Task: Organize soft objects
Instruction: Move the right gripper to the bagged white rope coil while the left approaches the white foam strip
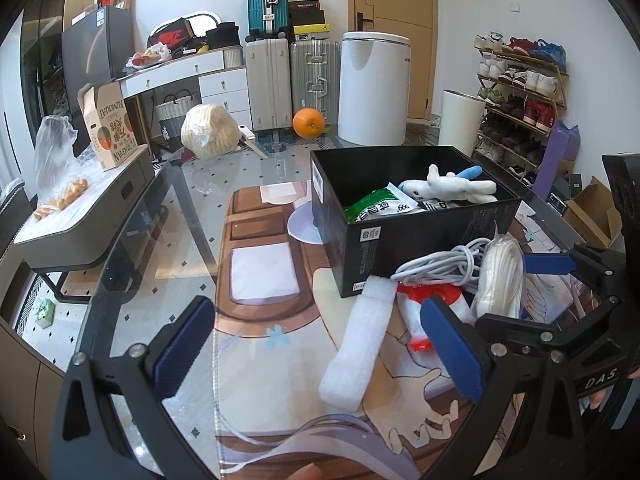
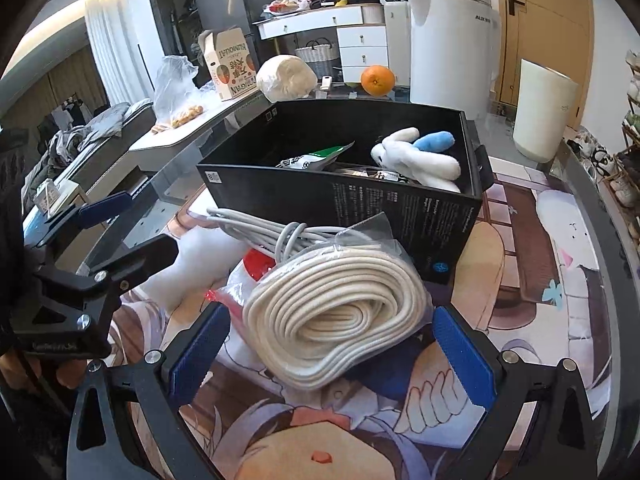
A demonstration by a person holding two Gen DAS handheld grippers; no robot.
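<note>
A black box [image 1: 416,244] [image 2: 360,204] on the printed mat holds a white and blue plush toy [image 1: 448,186] [image 2: 416,156] and a green and white packet [image 1: 372,204] [image 2: 312,158]. In front of it lie a bagged coil of cream rope [image 2: 336,316] [image 1: 502,280], a grey cable bundle [image 1: 436,268] [image 2: 276,232], a red and white item [image 1: 430,300] and a white foam strip [image 1: 360,340]. My right gripper [image 2: 330,354] is open, its jaws on either side of the rope coil. My left gripper [image 1: 316,344] is open and empty, just left of the foam strip.
The glass table [image 1: 192,216] carries the printed mat [image 1: 264,280]. An orange [image 1: 308,123], a wrapped pale bundle [image 1: 210,132] and a fruit carton [image 1: 108,128] stand at the back. Suitcases [image 1: 292,80], a white bin [image 1: 374,88] and a shoe rack [image 1: 520,96] are beyond.
</note>
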